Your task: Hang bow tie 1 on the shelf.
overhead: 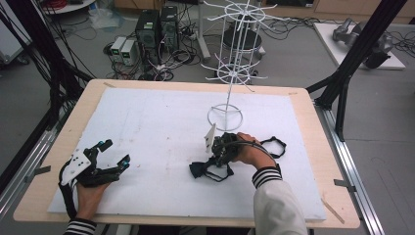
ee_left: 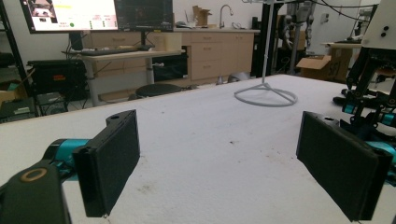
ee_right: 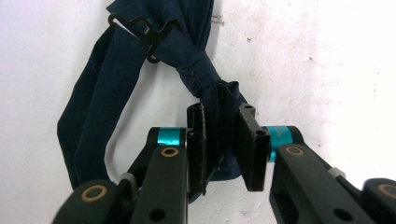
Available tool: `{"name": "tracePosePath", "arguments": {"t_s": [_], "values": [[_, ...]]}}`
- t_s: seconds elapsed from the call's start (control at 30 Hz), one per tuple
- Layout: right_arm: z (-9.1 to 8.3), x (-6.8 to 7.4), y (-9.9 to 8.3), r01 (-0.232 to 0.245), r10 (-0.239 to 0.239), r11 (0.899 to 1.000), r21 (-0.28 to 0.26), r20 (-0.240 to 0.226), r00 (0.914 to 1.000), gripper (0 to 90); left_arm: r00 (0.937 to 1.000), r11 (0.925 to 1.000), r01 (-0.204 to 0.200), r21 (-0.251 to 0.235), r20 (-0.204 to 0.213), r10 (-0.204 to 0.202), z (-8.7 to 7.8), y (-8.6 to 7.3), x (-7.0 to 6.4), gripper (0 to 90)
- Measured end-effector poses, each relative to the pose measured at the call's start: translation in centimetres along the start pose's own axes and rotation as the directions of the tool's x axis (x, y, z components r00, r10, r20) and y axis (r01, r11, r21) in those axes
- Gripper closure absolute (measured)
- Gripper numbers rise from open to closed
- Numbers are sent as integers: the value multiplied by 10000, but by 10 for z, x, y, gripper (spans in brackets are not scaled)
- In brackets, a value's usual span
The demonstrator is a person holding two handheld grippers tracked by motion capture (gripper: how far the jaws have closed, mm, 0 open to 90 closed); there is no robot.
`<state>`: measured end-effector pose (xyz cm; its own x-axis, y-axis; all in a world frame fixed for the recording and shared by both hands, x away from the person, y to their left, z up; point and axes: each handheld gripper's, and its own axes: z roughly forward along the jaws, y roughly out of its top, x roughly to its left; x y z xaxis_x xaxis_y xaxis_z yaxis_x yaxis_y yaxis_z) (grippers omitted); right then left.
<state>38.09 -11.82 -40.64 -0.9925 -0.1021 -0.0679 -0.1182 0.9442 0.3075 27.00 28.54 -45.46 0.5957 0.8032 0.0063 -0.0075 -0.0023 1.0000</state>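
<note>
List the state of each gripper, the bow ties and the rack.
Left gripper: open, empty, resting on the table.
Right gripper: shut on navy bow tie, which lies on the white mat.
Second bow tie: lying flat, untouched.
Wire rack: upright, nothing hung.

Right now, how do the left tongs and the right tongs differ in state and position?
The left tongs stand wide open with nothing between the jaws; the right tongs are closed on a dark blue bow tie. The left tongs sit near the table's left edge on bare white mat; the right tongs work mid-table near the wire rack's base. Both have black jaws with teal joints.
</note>
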Motion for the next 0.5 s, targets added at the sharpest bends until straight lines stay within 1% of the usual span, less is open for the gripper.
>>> {"name": "tracePosePath", "arguments": {"t_s": [0.2, 0.3, 0.33, 0.37, 0.43, 0.47, 0.5], "values": [[-1, 1, 0, -125, 125, 9999, -60, -4, 9999, 775, 10000, 10000, -6, 10, -12, 6, 0, 0, 0, 139], [-1, 1, 0, -139, 138, 9998, -115, -79, 9999, 776, 10000, 10000, -2, 5, -11, 2, 0, 0, 0, 138], [-1, 1, 0, -111, 111, 9999, -62, -25, 9999, 775, 10000, 10000, -4, 5, -12, 4, 0, 0, 0, 138], [-1, 1, 0, -156, 155, 9998, -135, -79, 9998, 775, 10000, 10000, -3, 3, -11, 3, 0, 0, 0, 138], [-2, 2, 0, -219, 218, 9995, -215, -38, 9998, 775, 10000, 10000, -5, 4, -13, 5, 0, 0, 0, 138], [-4, 2, 0, -295, 295, 9989, -367, 2, 9996, 775, 10000, 10000, 2, -4, -11, -2, 0, 0, 0, 139], [-4, 2, 0, -295, 295, 9989, -367, 2, 9996, 775, 10000, 10000, 6, -3, -6, -6, 0, 0, 0, 139]]}}
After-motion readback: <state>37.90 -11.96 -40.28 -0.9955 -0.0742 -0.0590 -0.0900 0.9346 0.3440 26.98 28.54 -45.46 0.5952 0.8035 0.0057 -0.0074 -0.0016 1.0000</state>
